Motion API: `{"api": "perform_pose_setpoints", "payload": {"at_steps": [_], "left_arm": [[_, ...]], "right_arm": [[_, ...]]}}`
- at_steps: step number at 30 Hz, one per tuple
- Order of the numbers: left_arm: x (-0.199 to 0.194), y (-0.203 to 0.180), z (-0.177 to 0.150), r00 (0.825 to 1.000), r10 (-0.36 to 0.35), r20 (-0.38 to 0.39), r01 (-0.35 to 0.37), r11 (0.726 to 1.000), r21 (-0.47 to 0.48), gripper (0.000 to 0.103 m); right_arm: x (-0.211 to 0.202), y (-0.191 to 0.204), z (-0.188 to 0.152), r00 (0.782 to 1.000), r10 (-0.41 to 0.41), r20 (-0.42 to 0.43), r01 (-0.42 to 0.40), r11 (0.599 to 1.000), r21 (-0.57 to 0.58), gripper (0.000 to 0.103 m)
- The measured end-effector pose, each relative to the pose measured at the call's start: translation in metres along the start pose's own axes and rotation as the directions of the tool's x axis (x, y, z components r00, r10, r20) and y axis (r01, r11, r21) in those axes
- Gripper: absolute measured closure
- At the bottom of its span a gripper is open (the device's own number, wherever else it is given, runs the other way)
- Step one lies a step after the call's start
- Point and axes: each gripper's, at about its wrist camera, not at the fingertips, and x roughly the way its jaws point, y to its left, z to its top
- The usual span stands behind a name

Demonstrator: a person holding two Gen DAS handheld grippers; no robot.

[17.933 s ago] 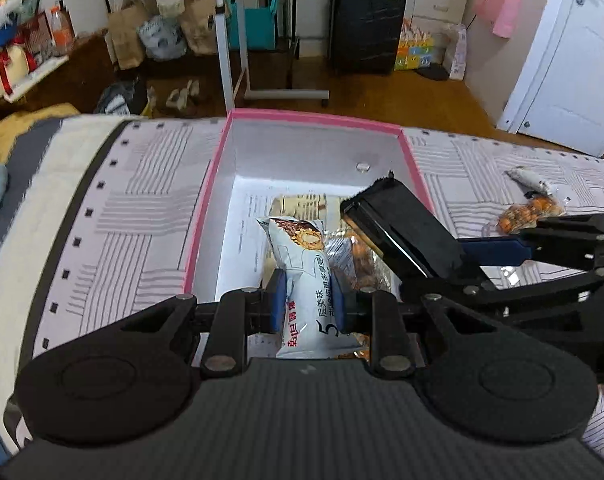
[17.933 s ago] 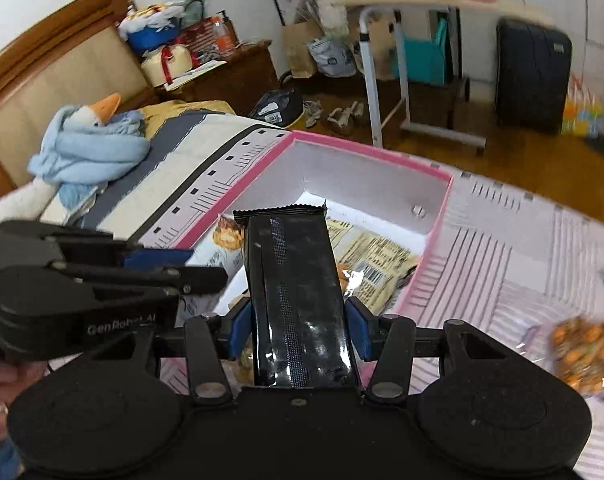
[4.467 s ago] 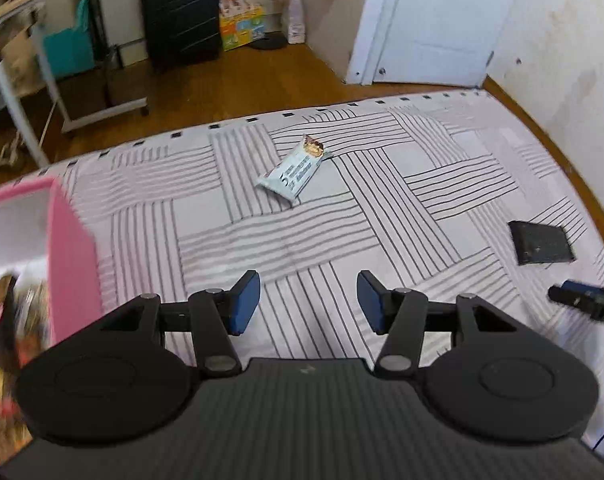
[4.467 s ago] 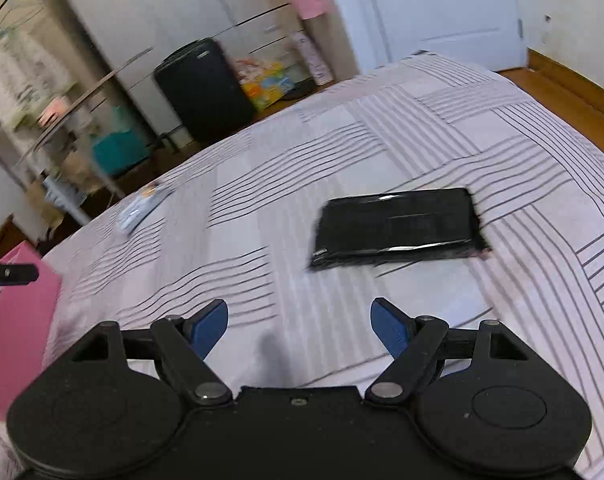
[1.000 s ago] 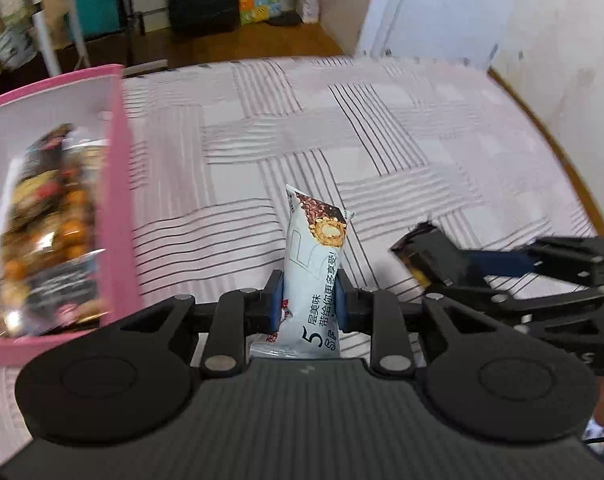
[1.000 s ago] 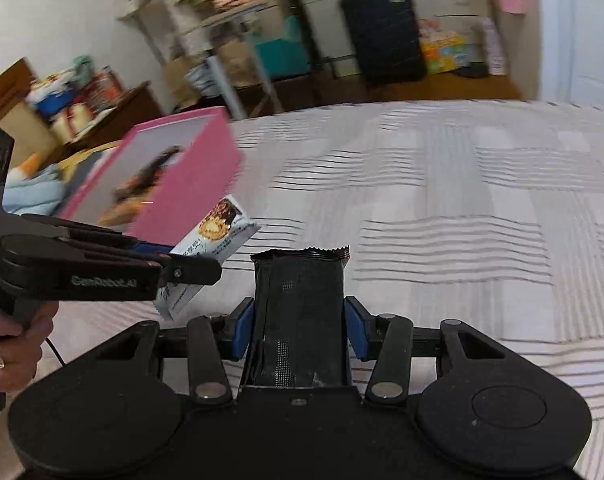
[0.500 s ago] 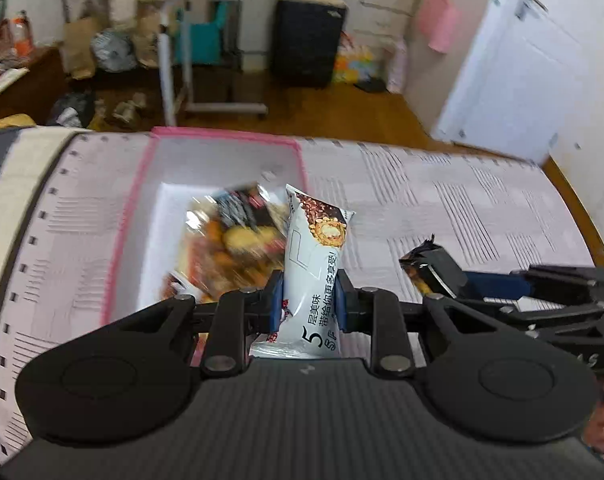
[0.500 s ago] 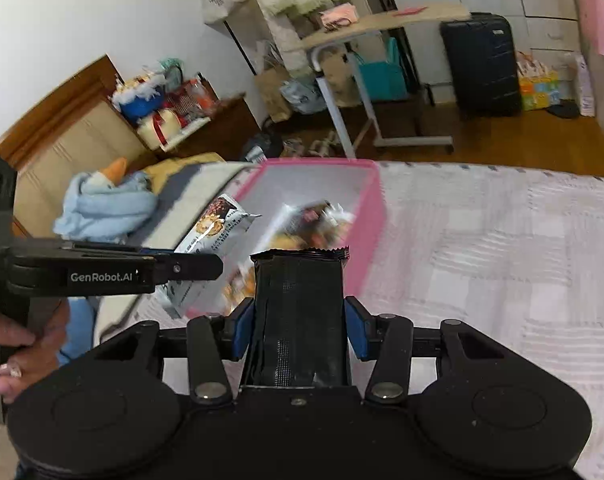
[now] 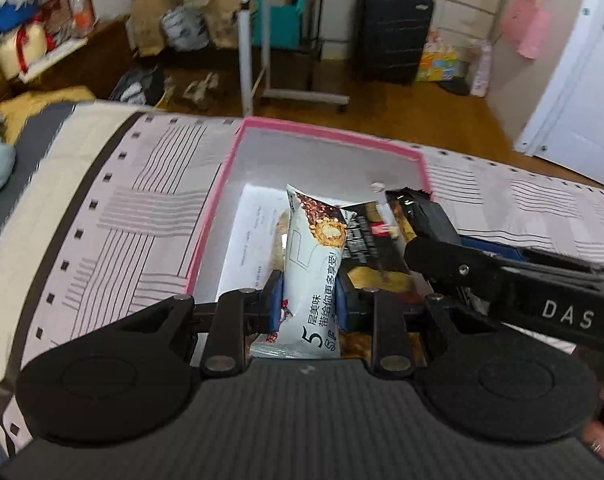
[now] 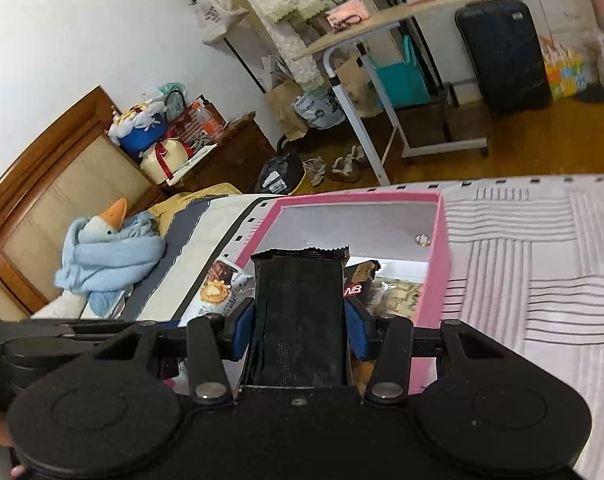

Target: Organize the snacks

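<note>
My left gripper (image 9: pixel 308 304) is shut on a white snack bar wrapper (image 9: pixel 314 264) with a nut cluster printed near its top, held over the pink-rimmed box (image 9: pixel 330 140). Several snack packets (image 9: pixel 366 248) lie inside that box. My right gripper (image 10: pixel 300 332) is shut on a black snack packet (image 10: pixel 300 312), hovering over the near end of the pink box (image 10: pixel 438 280). In the left wrist view the right gripper (image 9: pixel 430 236) reaches in from the right with the black packet (image 9: pixel 418 212) over the box. The white bar (image 10: pixel 216 288) shows left of the black packet in the right wrist view.
The box sits on a bed with a striped cover (image 9: pixel 134 208). A blue cloth with a toy goose (image 10: pixel 106 248) lies near the wooden headboard (image 10: pixel 54 176). Beyond the bed stand a rolling side table (image 9: pixel 302 32), a dark suitcase (image 9: pixel 394 36) and a white door (image 9: pixel 586 80).
Both grippers swung left from the open bed cover to above the pink box, each still holding its packet. The box now lies straight ahead in both views.
</note>
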Motion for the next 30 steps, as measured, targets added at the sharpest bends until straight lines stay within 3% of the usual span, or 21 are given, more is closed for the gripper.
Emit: {"api": "perform_pose_setpoints", "payload": {"at_steps": [6, 10, 11, 17, 23, 30], "left_arm": [[0.023, -0.002, 0.008, 0.999, 0.007, -0.035, -0.007, 1.0, -0.003, 0.076], [0.021, -0.012, 0.011, 0.999, 0.036, 0.014, -0.037, 0.997, 0.061, 0.057], [0.02, -0.015, 0.011, 0.999, 0.052, 0.016, -0.053, 0.996, 0.077, 0.056], [0.0, -0.024, -0.006, 1.0, 0.008, 0.02, -0.01, 0.996, 0.094, 0.055], [-0.031, -0.032, -0.029, 0.998, -0.068, 0.009, 0.067, 0.994, 0.082, 0.046], [-0.077, -0.055, -0.051, 0.994, -0.094, 0.055, 0.086, 0.989, 0.122, 0.039]], "right_arm": [[0.025, -0.017, 0.006, 0.999, -0.014, 0.036, 0.011, 0.997, 0.079, 0.047], [0.035, -0.022, 0.01, 0.997, -0.07, 0.025, 0.067, 0.992, 0.105, 0.034], [0.032, -0.022, 0.01, 0.997, -0.074, 0.034, 0.07, 0.993, 0.091, 0.03], [-0.009, -0.009, 0.006, 0.984, -0.132, 0.115, 0.131, 0.991, 0.013, 0.028], [-0.066, -0.003, -0.015, 0.976, -0.176, 0.128, 0.187, 0.979, -0.08, 0.028], [-0.137, 0.001, -0.037, 0.959, -0.243, 0.146, 0.266, 0.95, -0.162, 0.028]]}}
